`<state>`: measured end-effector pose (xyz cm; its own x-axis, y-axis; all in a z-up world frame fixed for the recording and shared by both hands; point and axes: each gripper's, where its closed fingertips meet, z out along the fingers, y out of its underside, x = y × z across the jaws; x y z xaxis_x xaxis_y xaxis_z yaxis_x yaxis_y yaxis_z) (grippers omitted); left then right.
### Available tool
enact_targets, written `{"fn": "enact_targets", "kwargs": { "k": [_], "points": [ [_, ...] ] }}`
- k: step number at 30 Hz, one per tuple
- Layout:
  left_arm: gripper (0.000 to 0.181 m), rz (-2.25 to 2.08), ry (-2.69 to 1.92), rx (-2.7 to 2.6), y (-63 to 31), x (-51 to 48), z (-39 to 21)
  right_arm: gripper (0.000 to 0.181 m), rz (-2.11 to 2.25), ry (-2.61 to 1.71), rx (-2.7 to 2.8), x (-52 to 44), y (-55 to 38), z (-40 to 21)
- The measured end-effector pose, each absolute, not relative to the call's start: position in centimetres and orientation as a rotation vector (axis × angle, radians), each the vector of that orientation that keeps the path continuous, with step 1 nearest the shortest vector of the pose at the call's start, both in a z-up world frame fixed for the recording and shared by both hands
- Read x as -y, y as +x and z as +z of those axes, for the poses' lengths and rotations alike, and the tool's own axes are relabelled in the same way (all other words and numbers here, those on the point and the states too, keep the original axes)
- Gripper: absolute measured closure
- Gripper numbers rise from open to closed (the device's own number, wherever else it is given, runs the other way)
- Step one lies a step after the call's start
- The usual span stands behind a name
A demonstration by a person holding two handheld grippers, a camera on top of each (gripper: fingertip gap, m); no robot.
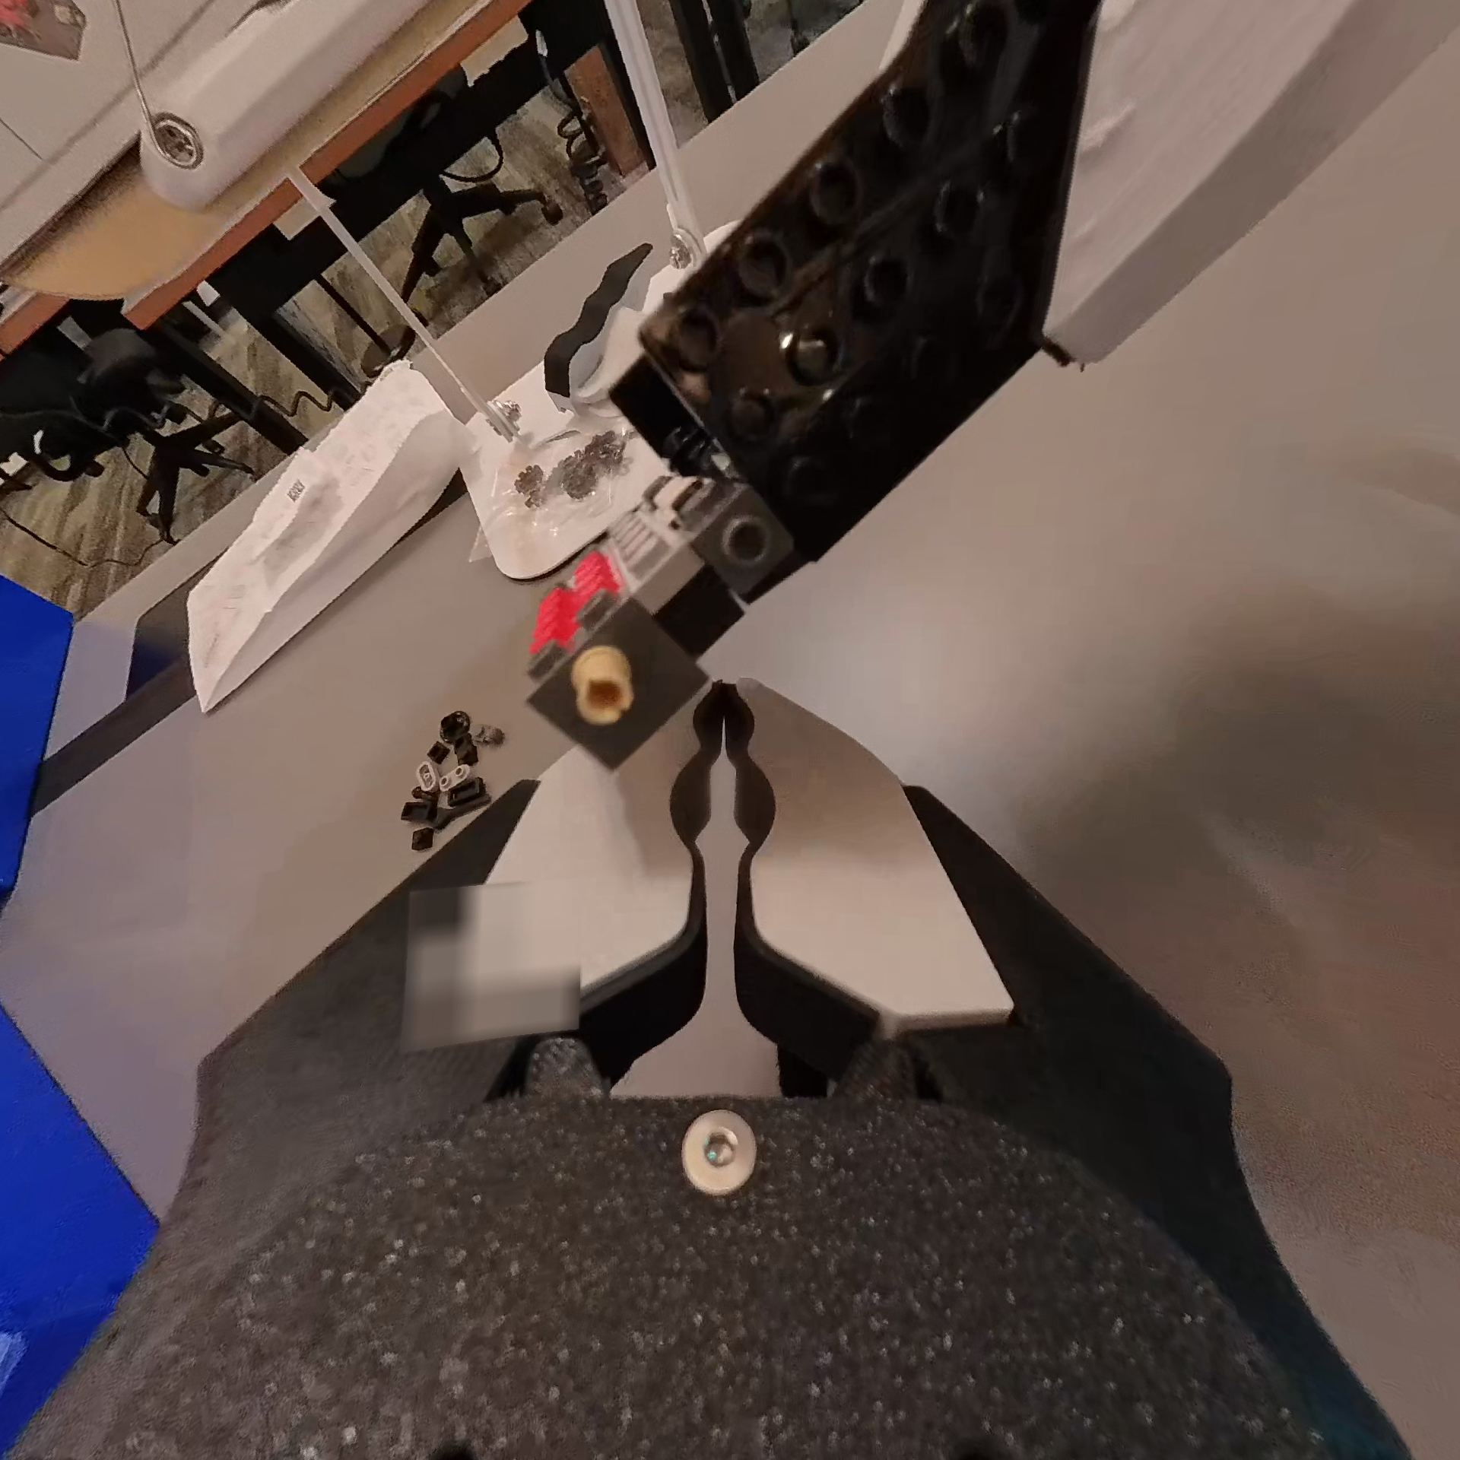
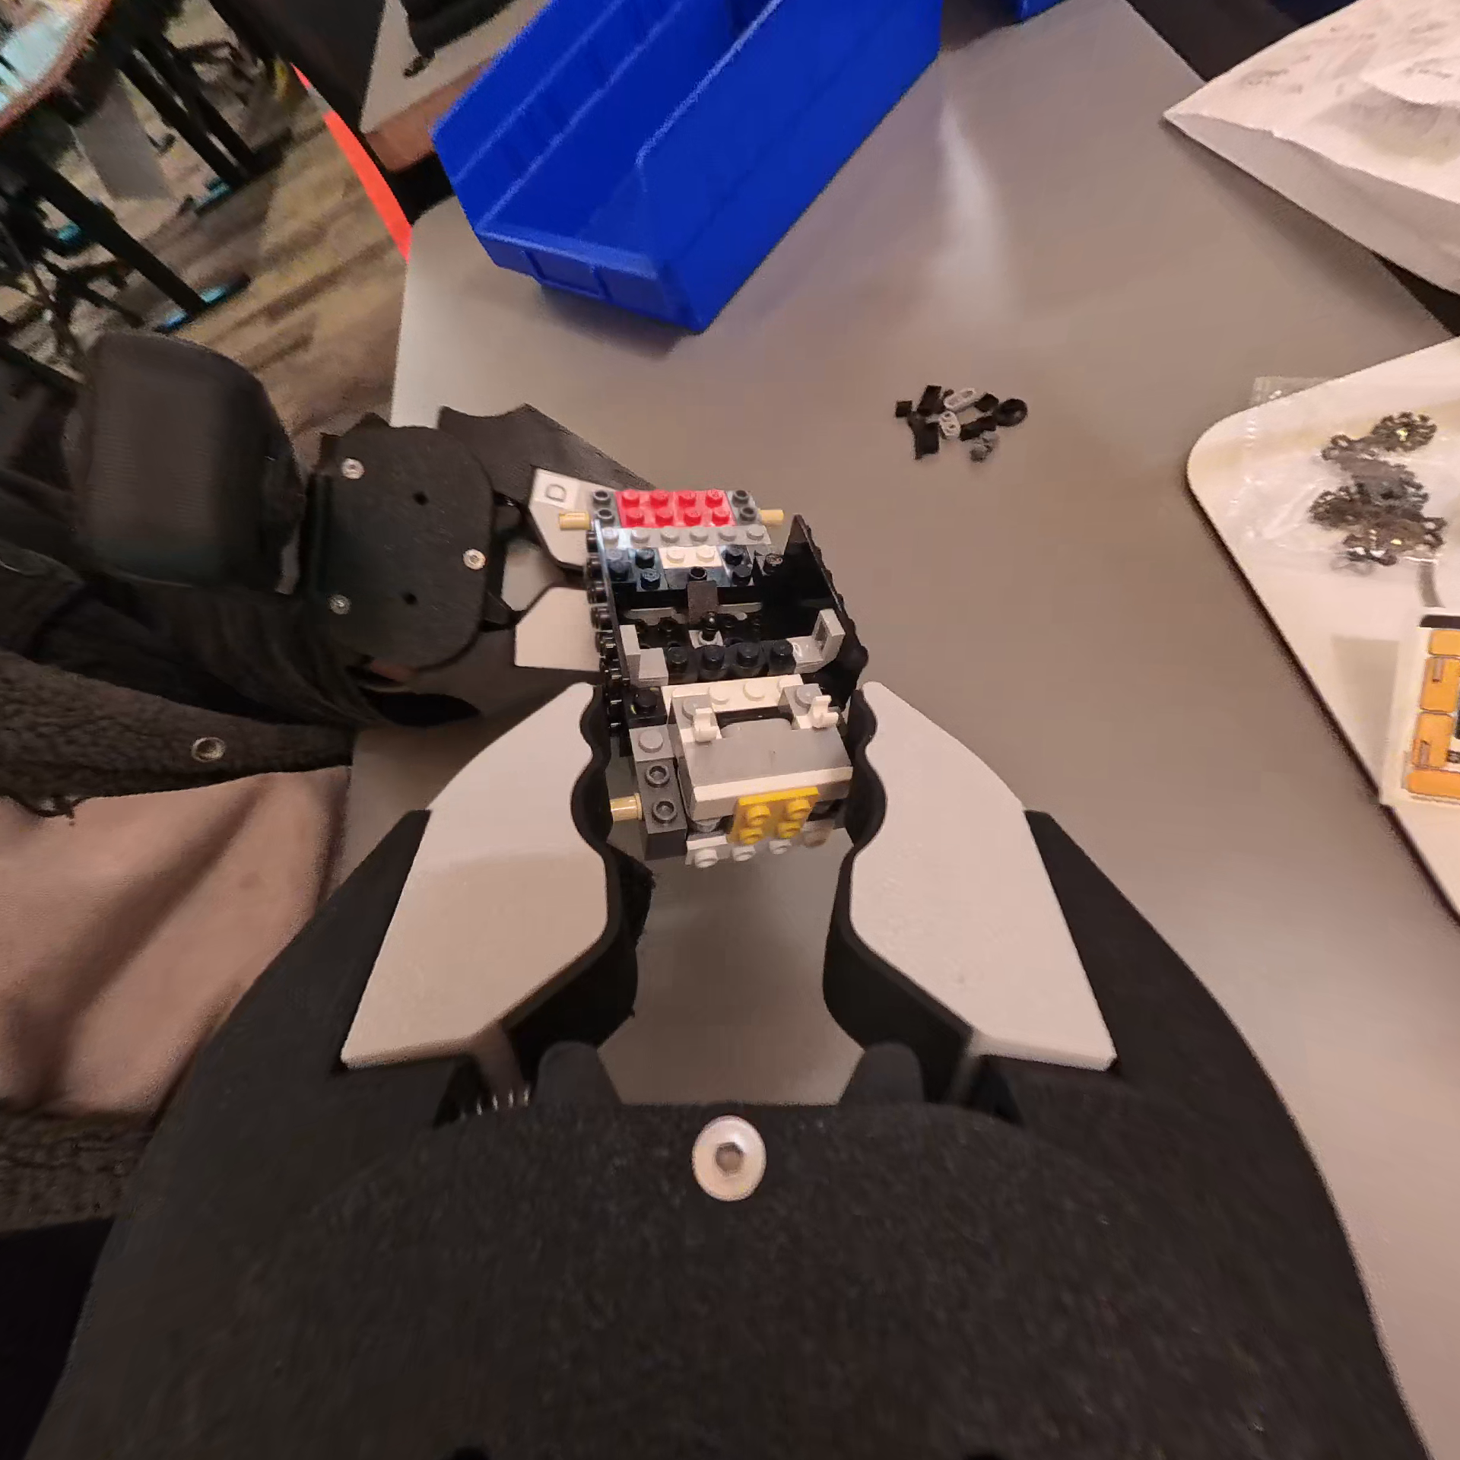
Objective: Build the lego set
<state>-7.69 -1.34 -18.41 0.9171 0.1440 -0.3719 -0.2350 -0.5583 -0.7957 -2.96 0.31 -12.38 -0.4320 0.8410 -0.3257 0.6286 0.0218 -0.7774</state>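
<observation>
Fingers: right gripper (image 2: pixel 723 778) clamped on the model (image 2: pixel 715 671), held above the table (image 2: pixel 1027 261); left gripper (image 1: pixel 725 699) pinched together, empty, beside the model's peg (image 1: pixel 604 691).
Judging by the body, it's partly built: red plate (image 2: pixel 671 507) on, loose parts (image 2: pixel 956 419) and bagged parts (image 2: pixel 1375 490) unused. Booklet (image 1: pixel 316 537) print is too small to read.

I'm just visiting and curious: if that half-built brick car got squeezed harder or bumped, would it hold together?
Probably stiff but breakable: the brick car is many small snapped-together pieces, so a knock could pop some off. The thin tan pins sticking out its side look easiest to dislodge. It seems light, since the right tool holds it off the table by its sides alone.
</observation>
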Motion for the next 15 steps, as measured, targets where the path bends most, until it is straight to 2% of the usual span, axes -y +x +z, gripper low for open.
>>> {"fn": "enact_targets", "kwargs": {
  "k": [15],
  "points": [
    [0.181, 0.447, -2.112, -0.14, -5.8, 1.7, -17.7, 0.124, 1.553, -1.28, 2.113, 2.2, -3.7, -10.7]
  ]
}}
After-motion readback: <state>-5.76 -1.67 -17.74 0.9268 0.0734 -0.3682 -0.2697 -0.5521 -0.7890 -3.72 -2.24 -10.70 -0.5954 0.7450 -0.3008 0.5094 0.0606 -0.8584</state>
